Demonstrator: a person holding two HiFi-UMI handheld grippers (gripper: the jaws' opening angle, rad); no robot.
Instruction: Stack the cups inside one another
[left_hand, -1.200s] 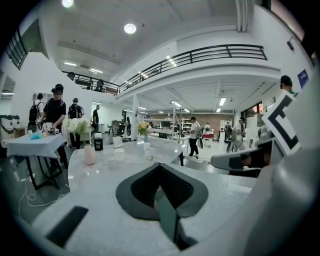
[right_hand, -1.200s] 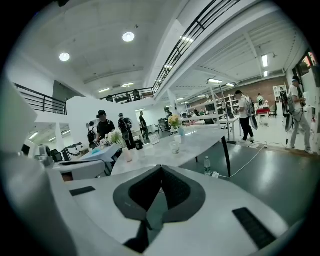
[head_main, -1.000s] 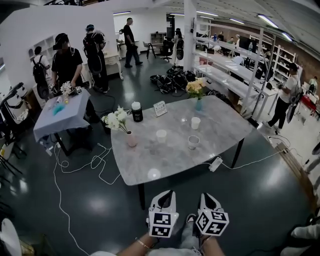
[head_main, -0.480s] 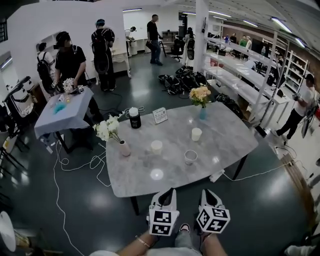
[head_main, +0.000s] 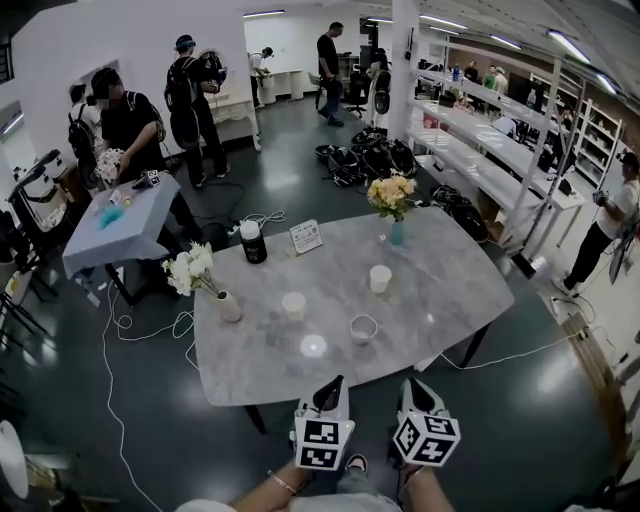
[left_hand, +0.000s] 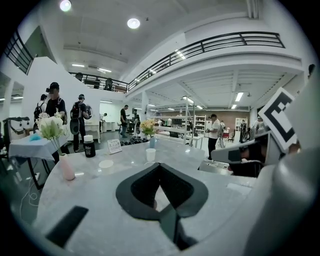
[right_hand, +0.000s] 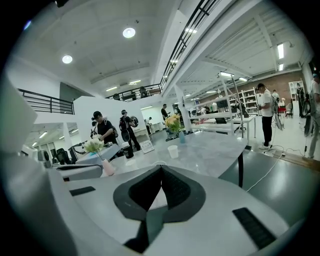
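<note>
L gripper (head_main: 334, 384) & R gripper (head_main: 411, 386) both clenched, tips together, nothing btwn jaws. They sit side by side just off the near edge of the table (head_main: 455, 290). 3 cups stand upright on the table, apart, none nested: left cup (head_main: 293, 305), far cup (head_main: 380, 278) nr the blue vase (head_main: 397, 233), near cup (head_main: 363, 328) closest to the grippers. Pink vase (head_main: 229, 306) w/ white flowers stands left of the cups.

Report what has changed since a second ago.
The person has stepped closer to the table, which now looms larger in the head view. The left gripper and right gripper stay shut and empty, side by side near its front edge. The three cups remain apart, unstacked; nothing grasped or released.
</note>
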